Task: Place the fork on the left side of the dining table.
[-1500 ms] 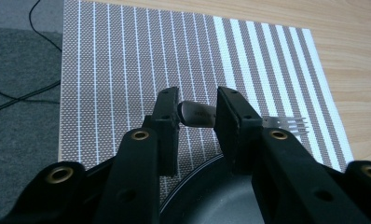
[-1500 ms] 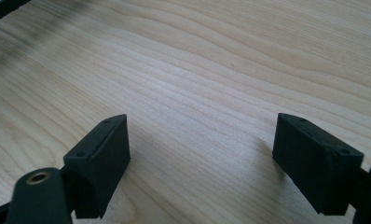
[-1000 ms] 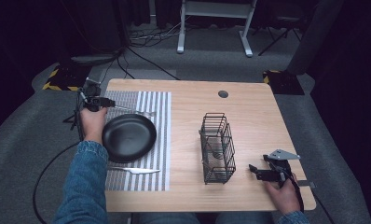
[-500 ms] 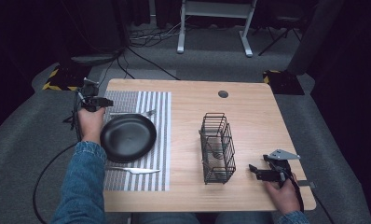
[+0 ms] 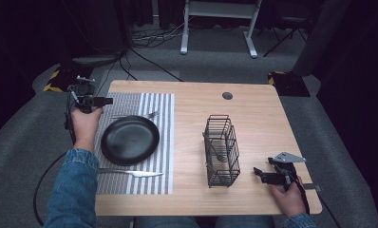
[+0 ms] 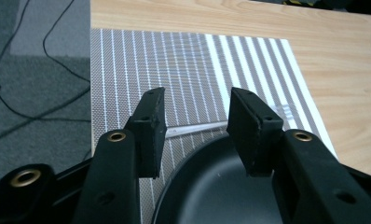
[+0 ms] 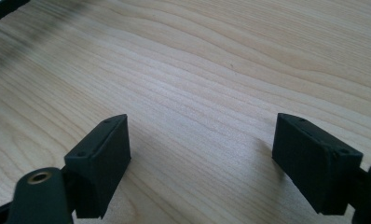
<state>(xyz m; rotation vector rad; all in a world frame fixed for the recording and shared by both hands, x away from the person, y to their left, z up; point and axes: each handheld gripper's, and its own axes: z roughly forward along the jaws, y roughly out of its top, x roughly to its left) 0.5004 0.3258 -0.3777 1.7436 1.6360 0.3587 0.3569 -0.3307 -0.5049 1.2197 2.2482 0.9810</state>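
A black plate [image 5: 130,140] rests on a striped placemat [image 5: 156,104]. A fork [image 5: 136,115] lies on the mat just beyond the plate, and a knife [image 5: 130,173] lies on its near side. My left gripper [image 5: 107,100] hovers over the mat's far left corner, pointing right. In the left gripper view its jaws have just been opening and the left gripper [image 6: 197,100] stands open. The fork [image 6: 193,128] lies on the mat below the gap, and the plate [image 6: 211,191] is under the jaws. My right gripper [image 5: 257,172] sits open near the table's front right, and in its own view the right gripper [image 7: 200,126] holds nothing over bare wood.
A black wire basket [image 5: 221,151] stands upright right of centre, with something pale inside. A round cable hole [image 5: 227,95] is set in the far part of the wooden table [image 5: 196,109]. Cables lie on the grey floor beyond the table.
My left gripper has lifted and drawn back toward the far left, its jaws parting. The fork stays on the mat. The right gripper has not moved.
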